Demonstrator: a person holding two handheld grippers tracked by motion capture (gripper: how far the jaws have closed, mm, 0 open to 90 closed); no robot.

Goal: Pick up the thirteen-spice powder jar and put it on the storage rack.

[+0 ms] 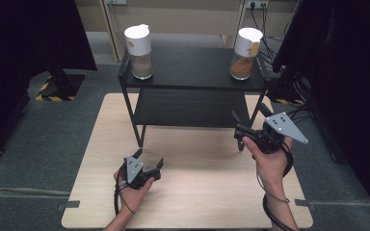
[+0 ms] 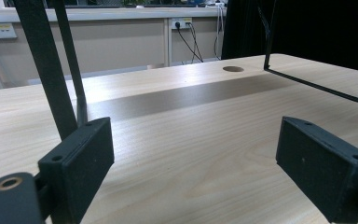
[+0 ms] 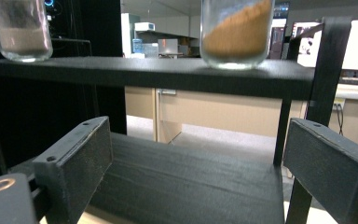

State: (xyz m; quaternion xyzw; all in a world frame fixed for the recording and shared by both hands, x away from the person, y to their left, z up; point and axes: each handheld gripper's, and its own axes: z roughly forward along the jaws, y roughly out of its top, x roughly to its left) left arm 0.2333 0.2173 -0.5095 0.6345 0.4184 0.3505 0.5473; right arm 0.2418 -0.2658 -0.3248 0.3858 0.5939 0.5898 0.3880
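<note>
Two jars (image 1: 139, 45) (image 1: 244, 47) stand on rack (image 1: 192, 77) at 12 o'clock; left gripper (image 1: 149, 162) and right gripper (image 1: 249, 119) both spread, empty.

The counter (image 1: 197, 192) is pale wood-grain laminate, smooth with a soft sheen; on it, the shelf (image 1: 192, 72) has matt black boards, faintly textured, on thin dark metal legs; atop the shelf, two jars (image 1: 142, 60) look glossy clear glass with white plastic lids; each tool (image 2: 191, 172) has matt black pads.

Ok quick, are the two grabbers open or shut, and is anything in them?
Left gripper: open, holding nothing, above the table.
Right gripper: open, holding nothing, by the shelf.
</note>
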